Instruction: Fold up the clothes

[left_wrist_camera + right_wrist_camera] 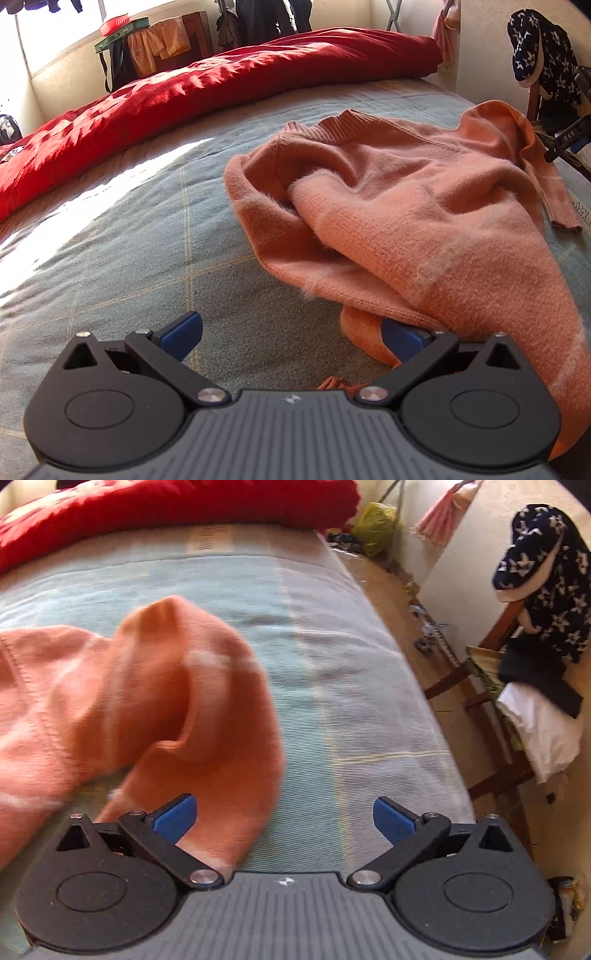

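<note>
A fuzzy orange sweater (413, 206) lies crumpled on the grey-blue checked bedspread (140, 258), collar toward the far side. My left gripper (291, 336) stands open just before the sweater's near hem; its right blue fingertip (402, 338) touches the fabric edge. In the right wrist view the same sweater (140, 701) fills the left, one sleeve bulging up and running down toward me. My right gripper (284, 818) is open, its left blue fingertip (175, 818) over the sleeve end, bedspread (351, 686) showing between the fingers.
A red quilt (192, 92) lies rolled along the bed's far side. The bed's right edge drops to a wooden floor (417, 616). A wooden chair (491, 716) with a navy star-print garment (546, 579) and white cloth stands to the right. Hanging clothes line the far wall.
</note>
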A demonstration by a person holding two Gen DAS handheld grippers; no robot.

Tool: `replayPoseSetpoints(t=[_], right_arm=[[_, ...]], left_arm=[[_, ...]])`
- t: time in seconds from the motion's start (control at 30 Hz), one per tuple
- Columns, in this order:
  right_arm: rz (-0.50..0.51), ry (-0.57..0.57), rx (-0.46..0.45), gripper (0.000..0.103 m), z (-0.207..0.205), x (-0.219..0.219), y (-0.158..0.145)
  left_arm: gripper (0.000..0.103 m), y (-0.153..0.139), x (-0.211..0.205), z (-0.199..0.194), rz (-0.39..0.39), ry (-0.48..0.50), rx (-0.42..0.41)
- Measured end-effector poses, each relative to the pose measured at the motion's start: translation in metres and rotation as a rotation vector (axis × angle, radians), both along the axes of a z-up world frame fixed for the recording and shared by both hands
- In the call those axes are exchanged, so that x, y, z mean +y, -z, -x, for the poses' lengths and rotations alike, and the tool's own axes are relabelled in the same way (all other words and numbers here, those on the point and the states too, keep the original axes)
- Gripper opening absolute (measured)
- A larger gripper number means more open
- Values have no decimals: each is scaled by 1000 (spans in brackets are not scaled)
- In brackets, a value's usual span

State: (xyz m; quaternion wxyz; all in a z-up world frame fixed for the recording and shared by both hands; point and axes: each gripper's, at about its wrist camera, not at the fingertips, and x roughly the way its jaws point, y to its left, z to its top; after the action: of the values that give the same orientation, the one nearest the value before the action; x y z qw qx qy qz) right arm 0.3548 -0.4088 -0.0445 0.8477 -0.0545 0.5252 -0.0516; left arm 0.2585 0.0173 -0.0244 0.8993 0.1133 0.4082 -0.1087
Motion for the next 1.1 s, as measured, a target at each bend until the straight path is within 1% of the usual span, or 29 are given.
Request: replayPoseSetpoints(t=[0.07,0.13,0.2,0.33,0.4,0.5,0.67,0.73,0.93,1.0,1.03,1.1], right_arm=[[-15,-40,25,103,-9,26,9],[1,-65,58,103,-19,50,21],[48,-71,96,103,-26,68,35],[190,-85,99,103,-26,80,40],[308,-84,95,103,-22,75,37],[336,-42,108,103,-17,47,31],[539,46,88,103,-17,11,30],[536,92,75,103,-20,-9,25],[439,189,-26,103,-33,-66,3],[423,240,-54,103,-41,-87,-2],[393,263,-81,103,-45,-98,-6],[349,319,-93,103,-52,-118,-9]], left_arm=[[102,0,0,0,-3,-3,-1],[102,0,0,1,-4,-5,0],[102,0,1,1,-1,-5,2],[102,1,1,3,-2,8,-2],[102,1,1,4,-3,19,-8],[102,2,2,5,6,23,-15],[102,2,3,5,13,21,-18],[102,2,4,5,9,21,-17],[102,2,3,1,3,19,-6],[102,2,2,0,0,22,1],[102,1,1,-1,-1,22,4],[102,1,1,-2,-6,18,7]])
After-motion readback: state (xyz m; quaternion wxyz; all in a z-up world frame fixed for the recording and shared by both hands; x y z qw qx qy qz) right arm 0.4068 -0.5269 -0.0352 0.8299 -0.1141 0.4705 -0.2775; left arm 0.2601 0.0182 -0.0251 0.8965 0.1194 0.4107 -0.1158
